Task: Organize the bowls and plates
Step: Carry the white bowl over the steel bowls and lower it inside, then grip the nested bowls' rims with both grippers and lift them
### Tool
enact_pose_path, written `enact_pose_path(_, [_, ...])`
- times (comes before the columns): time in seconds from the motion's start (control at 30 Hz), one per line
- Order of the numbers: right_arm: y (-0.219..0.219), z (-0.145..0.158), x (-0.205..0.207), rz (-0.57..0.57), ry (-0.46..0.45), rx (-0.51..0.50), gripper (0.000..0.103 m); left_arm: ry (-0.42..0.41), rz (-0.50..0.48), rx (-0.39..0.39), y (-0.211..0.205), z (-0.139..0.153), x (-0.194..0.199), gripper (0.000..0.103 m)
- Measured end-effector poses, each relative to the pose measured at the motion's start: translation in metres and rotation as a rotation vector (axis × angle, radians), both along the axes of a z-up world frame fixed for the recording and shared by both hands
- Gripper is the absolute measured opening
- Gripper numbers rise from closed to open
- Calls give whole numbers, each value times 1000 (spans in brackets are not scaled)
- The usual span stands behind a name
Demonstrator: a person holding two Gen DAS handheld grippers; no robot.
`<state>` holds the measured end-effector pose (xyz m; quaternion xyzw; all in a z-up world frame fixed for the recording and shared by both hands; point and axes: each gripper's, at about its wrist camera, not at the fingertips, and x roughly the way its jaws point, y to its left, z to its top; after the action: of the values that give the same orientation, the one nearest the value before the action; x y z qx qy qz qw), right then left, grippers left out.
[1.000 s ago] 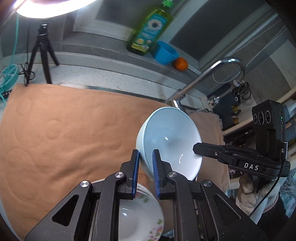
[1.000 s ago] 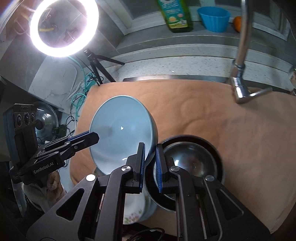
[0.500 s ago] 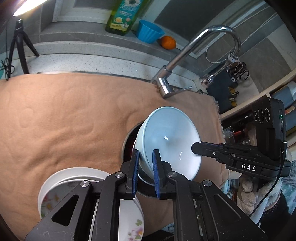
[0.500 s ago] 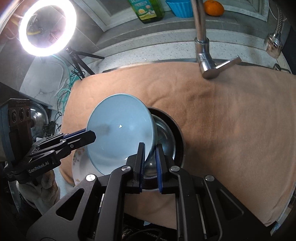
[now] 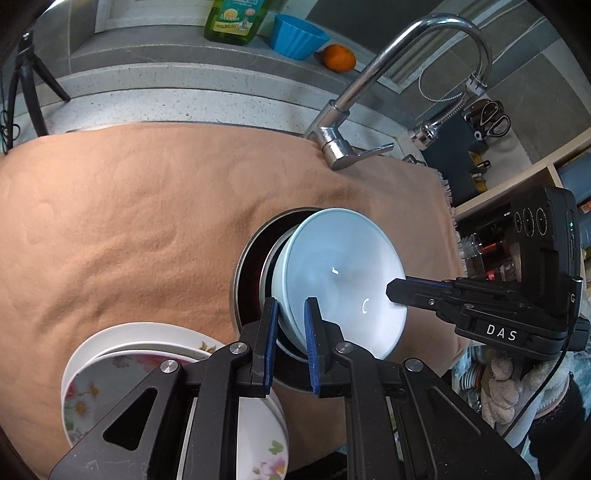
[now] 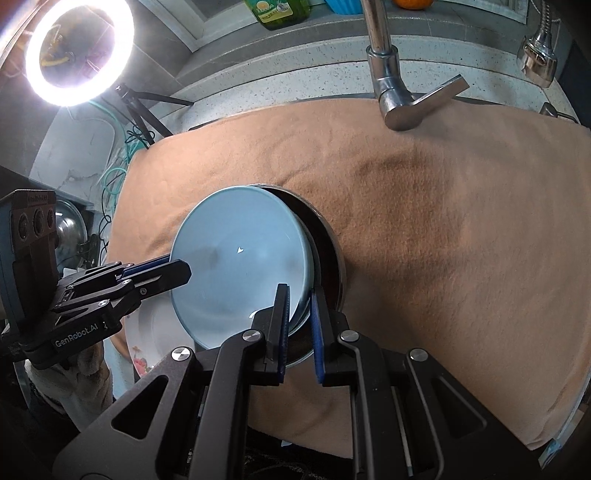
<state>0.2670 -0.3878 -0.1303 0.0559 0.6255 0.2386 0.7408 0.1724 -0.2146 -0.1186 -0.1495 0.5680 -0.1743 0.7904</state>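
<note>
A pale blue bowl (image 5: 343, 273) is tilted and held by its rim from both sides. My left gripper (image 5: 290, 334) is shut on its near-left rim. My right gripper (image 6: 299, 321) is shut on the opposite rim; it shows in the left wrist view (image 5: 391, 291) too. The bowl (image 6: 240, 258) sits low over and partly inside a steel bowl (image 5: 247, 266) on the brown cloth (image 5: 129, 221). A stack of white floral plates (image 5: 103, 373) lies at the near left, also seen in the right wrist view (image 6: 155, 336).
A chrome faucet (image 5: 351, 122) stands behind the cloth. On the back ledge are a green soap bottle (image 5: 232, 18), a blue cup (image 5: 299, 35) and an orange (image 5: 338, 57). A ring light (image 6: 77, 48) on a tripod stands at the left.
Both grippers carried the blue bowl from above the floral plates over to the steel bowl and lowered it into it. Both kept their hold on the rim.
</note>
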Motion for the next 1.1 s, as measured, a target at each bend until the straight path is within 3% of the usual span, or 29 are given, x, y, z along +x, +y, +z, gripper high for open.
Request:
enact_pose_path(0.73, [-5,-5,0,18,2,32,12,14,5,17,0,-1,-2,13])
enact_pose_path(1.1, [-50,5,-4,-117,-30,139,22,-28,98,-28,25,7,-11,13])
